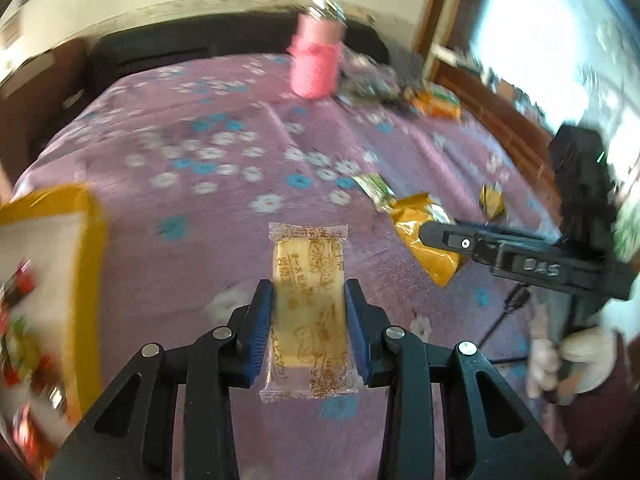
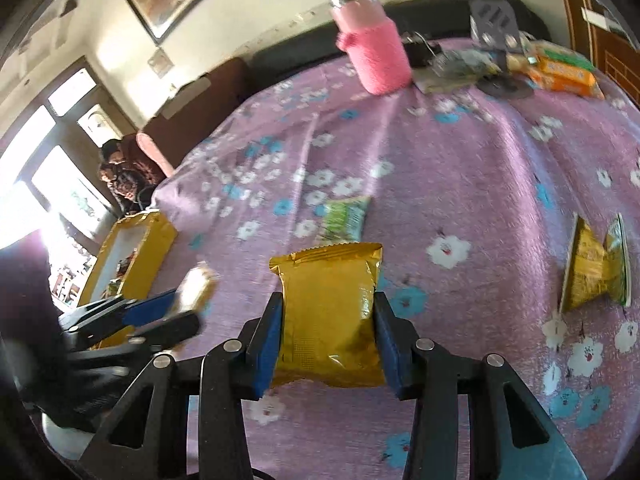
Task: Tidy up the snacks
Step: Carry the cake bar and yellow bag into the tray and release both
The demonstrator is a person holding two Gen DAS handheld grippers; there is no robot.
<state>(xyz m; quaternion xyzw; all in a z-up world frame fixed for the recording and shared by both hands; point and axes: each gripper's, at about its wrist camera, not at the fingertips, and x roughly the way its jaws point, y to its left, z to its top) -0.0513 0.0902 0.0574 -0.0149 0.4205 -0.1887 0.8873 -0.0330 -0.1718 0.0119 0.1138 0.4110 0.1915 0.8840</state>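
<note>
On the floral purple bedspread, both loads lifted, none boxed: left gripper clamping a clear-wrapped biscuit beside the yellow box, right gripper clamping a gold packet, green packet and gold triangular pack lying farther from the box.

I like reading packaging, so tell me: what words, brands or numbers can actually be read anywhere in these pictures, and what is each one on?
"DAS", raised letters on the black body of the right gripper.
Clear biscuit wrapper in the left gripper: brown Japanese print with small drawings, too distorted to quote.
Gold packet in the right gripper: no lettering shows.
Green packet, crumpled yellow packet, orange boxes: print too blurred to read.
</note>
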